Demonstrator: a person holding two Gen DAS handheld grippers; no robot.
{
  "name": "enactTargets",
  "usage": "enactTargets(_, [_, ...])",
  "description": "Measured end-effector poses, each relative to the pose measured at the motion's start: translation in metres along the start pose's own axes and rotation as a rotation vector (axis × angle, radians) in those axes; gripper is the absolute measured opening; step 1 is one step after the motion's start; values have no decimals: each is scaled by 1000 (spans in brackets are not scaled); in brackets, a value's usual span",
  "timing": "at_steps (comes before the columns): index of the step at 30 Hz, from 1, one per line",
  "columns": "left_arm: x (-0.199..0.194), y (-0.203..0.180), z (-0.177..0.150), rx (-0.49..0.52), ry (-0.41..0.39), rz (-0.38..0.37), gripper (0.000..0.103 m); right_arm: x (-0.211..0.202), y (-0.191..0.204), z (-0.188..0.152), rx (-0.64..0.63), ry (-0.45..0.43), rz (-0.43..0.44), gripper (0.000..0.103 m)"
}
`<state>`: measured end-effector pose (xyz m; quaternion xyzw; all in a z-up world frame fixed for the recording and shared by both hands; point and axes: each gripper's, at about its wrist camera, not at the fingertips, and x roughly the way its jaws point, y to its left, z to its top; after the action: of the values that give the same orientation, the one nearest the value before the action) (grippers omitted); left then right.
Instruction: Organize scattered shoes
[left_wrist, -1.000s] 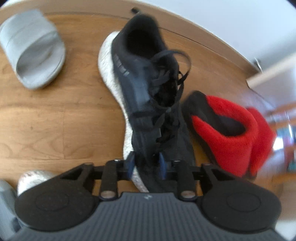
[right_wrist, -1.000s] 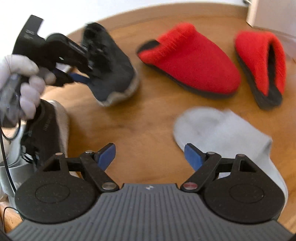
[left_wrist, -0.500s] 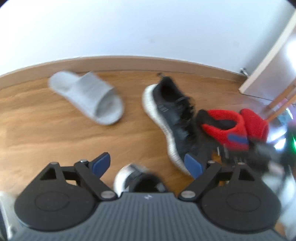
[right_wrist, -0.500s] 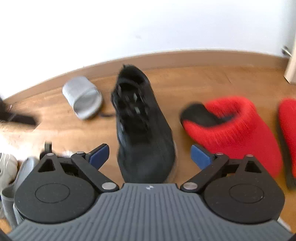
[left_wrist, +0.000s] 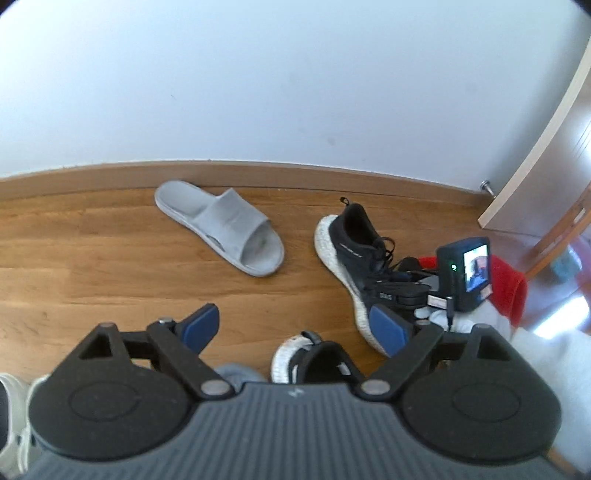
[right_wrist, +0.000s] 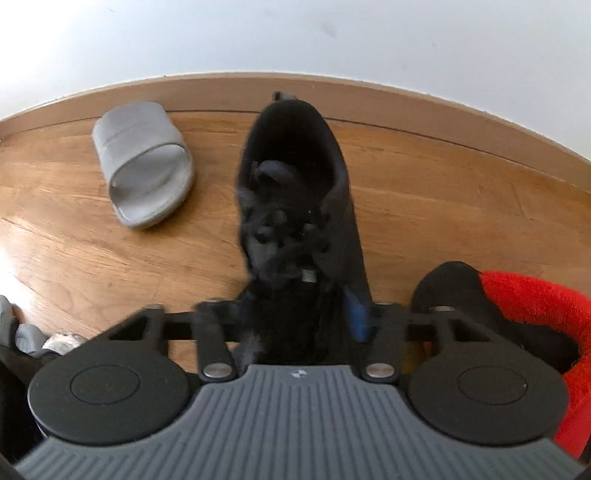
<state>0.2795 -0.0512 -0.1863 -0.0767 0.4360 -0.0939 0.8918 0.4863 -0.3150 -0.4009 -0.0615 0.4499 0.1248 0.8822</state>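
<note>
A black sneaker (left_wrist: 354, 251) with a white sole lies on the wood floor near the baseboard. My right gripper (right_wrist: 299, 325) is shut on its toe end (right_wrist: 295, 206); the right gripper (left_wrist: 402, 291) also shows in the left wrist view over the shoe. My left gripper (left_wrist: 295, 326) is open and empty, raised above the floor. A second black sneaker (left_wrist: 314, 360) lies just below its jaws. A grey slide (left_wrist: 221, 227) lies left of the held sneaker, also seen in the right wrist view (right_wrist: 142, 166). A red slipper (right_wrist: 535, 306) sits right of the sneaker.
A white wall and wood baseboard (left_wrist: 258, 175) run behind the shoes. A door edge (left_wrist: 535, 177) with a stopper stands at the right. Another grey slide (left_wrist: 232, 371) and a pale shoe (left_wrist: 14, 406) lie at the near left.
My left gripper let go of the black sneaker, opened and pulled back and up. My right gripper swung over to that sneaker and shut on its toe end.
</note>
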Motion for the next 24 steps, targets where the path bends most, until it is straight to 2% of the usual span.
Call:
enactTargets(2, [0,3,-2,-29,9,-2,88,-7,2,-6,-18,4,-17,31])
enactTargets(4, [-2,5,-4,-62,18,-2,88,-22,-6,-21,14,17,-21,29])
enactTargets(7, [-10,6,-10,-93,41,-11,88,-48,-20,-48,120,41,-10,19])
enactTargets(8, [-11,6,-12,-93,45,-15,88,-58,-22,-58,157,55,0,12])
enactTargets(13, [-5,1,-20,-60,71,-26,88,-89,-7,-93,136,101,57,11])
enactTargets(17, [-3,1,-20,-105,79,-20,88,-101,6,-102,97,112,133,13])
enactTargets(18, [-3,1,-19,-113,80,-25,88,-105,5,-102,100,105,163,20])
enactTargets(20, [-5,-2,-17,-112,82,-33,88,-115,-5,-99,118,81,230,28])
enactTargets(22, [-7,-6,-16,-98,84,-38,88,-126,-17,-96,154,53,274,53])
enactTargets(23, [-8,-7,-16,-93,84,-40,88,-133,-24,-96,172,26,290,74])
enactTargets(24, [-8,-7,-16,-91,82,-44,88,-138,-29,-95,187,1,295,91])
